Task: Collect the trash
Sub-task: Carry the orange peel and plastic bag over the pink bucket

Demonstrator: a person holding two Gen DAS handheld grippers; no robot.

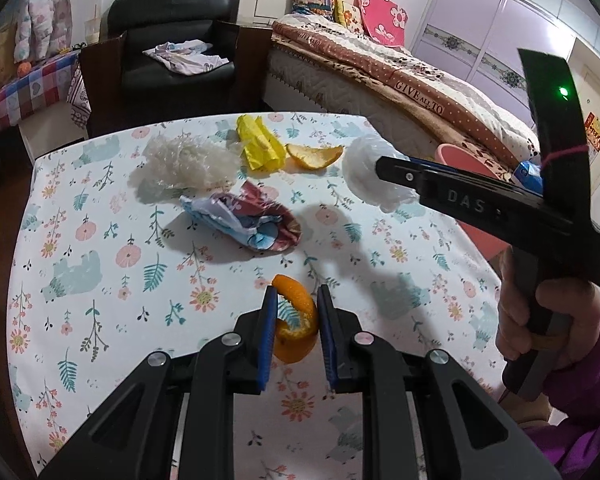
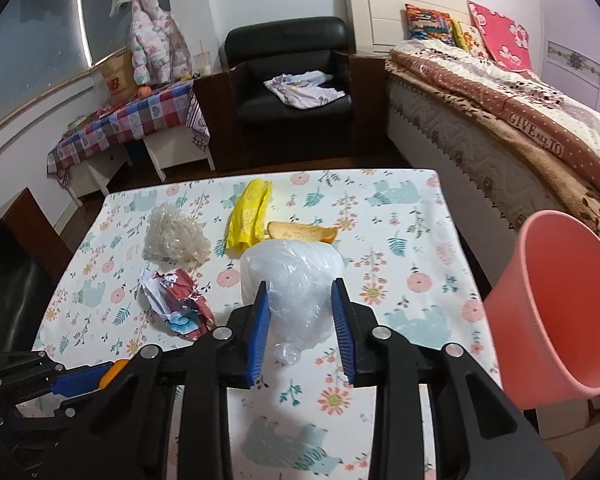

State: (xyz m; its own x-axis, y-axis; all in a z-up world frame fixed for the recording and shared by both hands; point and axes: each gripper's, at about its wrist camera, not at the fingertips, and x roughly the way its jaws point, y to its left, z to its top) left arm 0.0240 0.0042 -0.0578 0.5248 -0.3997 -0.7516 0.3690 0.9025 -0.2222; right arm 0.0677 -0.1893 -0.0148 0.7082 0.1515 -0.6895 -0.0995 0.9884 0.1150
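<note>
Two tools in play, one per hand. Left tool (image 1: 297, 312) is clenched on a curl of orange peel (image 1: 296, 320), blue pads pressing it from both sides, held just above the counter (image 1: 100, 280) w/ its floral-and-bear cloth. Right tool (image 2: 302, 320) grips a white plastic bag (image 2: 292, 280), crumpled into a ball btwn the pads, lifted off the counter; my right hand (image 1: 540, 320) in a purple sleeve wraps the handle.

Landmark = pink bin (image 2: 556, 304), tilted, mouth toward me, off the counter's edge beside the bed (image 2: 520, 120). The bag hangs near the bin, on its counter side. Farther from the bin than the bag: a second orange peel (image 2: 300, 232) lying flat, w/ yellow plastic (image 2: 248, 216) just beside it. Farther again from the bin, a clear crinkled wrapper (image 2: 172, 240) and a crumpled red-blue-white packet (image 2: 180, 304), both resting on the cloth. My held peel is well apart from the bin, across the counter.
</note>
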